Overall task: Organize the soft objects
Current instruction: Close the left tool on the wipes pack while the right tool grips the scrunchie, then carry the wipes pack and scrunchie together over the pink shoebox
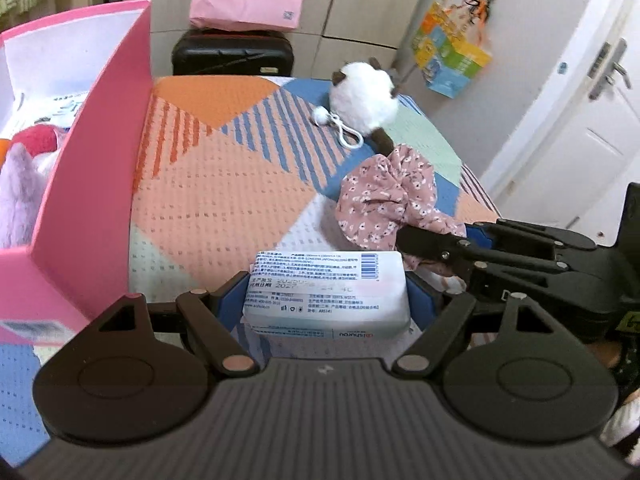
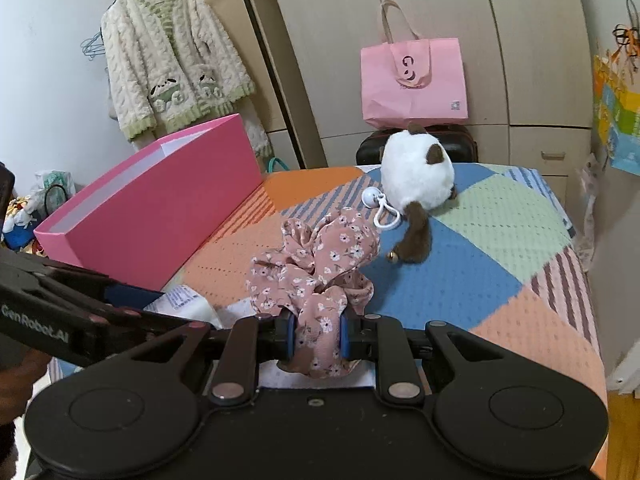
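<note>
Over on the bed (image 2: 460, 280), with its patchwork cover of orange, blue and green, the left claw (image 1: 326, 300) is clamped on a white pack of tissues (image 1: 326, 292), a blue pad pressed to each side of it, the printed label facing up. Right beside it the right claw (image 2: 316, 332) pinches a bunch of the pink floral scrunchie (image 2: 320, 264), the fabric squeezed between its blue pads and the rest of the ruffle spilling forward onto the cover. The two claws sit close together, the right one's arm reaching in just past the tissue pack. Farther up the bed lies a white-and-brown plush cat (image 2: 416, 184) with a white keyring clip (image 2: 380, 204) touching it. Along the left edge of the bed stands an open pink box (image 1: 92, 152), and inside it a lilac plush (image 1: 18, 196) and something red (image 1: 36, 138) show. A pink tote bag (image 2: 414, 80) rests on a black suitcase (image 1: 232, 54) beyond the bed.
</note>
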`<state>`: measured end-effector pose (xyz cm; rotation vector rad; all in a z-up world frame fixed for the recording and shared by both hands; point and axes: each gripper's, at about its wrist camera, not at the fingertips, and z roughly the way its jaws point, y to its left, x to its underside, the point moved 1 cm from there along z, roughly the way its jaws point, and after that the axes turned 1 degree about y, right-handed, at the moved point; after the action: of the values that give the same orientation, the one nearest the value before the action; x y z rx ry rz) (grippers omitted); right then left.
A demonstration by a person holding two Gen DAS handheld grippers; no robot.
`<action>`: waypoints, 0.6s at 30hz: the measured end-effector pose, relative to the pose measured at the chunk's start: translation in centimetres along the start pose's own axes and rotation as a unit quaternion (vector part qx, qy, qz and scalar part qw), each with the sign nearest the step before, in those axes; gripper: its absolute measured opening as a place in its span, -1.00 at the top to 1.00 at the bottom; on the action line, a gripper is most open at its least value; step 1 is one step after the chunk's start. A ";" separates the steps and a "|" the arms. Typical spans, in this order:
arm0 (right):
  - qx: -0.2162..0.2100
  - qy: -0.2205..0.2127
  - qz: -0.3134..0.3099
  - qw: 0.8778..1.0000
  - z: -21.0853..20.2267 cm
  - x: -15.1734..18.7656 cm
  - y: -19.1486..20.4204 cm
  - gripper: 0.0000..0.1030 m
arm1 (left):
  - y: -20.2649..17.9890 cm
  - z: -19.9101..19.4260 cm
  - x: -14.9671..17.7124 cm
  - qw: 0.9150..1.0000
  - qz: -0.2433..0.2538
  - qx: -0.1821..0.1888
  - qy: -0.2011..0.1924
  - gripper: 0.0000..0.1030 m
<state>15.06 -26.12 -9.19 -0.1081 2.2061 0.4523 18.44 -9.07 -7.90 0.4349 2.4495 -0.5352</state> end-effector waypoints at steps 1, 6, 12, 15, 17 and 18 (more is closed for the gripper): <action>0.001 -0.003 -0.001 1.000 -0.6 0.6 0.0 0.53 | 0.1 -0.2 0.2 1.000 0.003 0.005 0.003 -0.54; 0.009 -0.003 -0.019 1.000 -1.7 1.4 1.6 0.53 | 0.2 -1.9 0.8 0.999 0.021 0.026 0.017 -0.54; 0.019 0.003 -0.044 0.999 -3.6 1.0 4.3 0.53 | 1.0 -5.1 1.2 0.997 0.055 0.039 0.036 -0.54; 0.016 0.012 -0.040 0.999 -4.5 0.6 4.9 0.53 | 1.5 -6.2 1.7 0.996 0.070 0.031 0.042 -0.54; 0.005 0.023 -0.041 0.999 -5.0 0.2 5.4 0.53 | 2.0 -6.9 2.1 0.996 0.075 0.029 0.045 -0.54; 0.001 0.027 -0.046 0.999 -5.2 0.0 5.8 0.53 | 2.3 -7.3 2.2 0.996 0.074 0.030 0.048 -0.54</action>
<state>9.83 -22.58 -4.57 -0.2219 2.2446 0.4016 14.25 -3.25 -4.43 0.6760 2.4726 -0.5366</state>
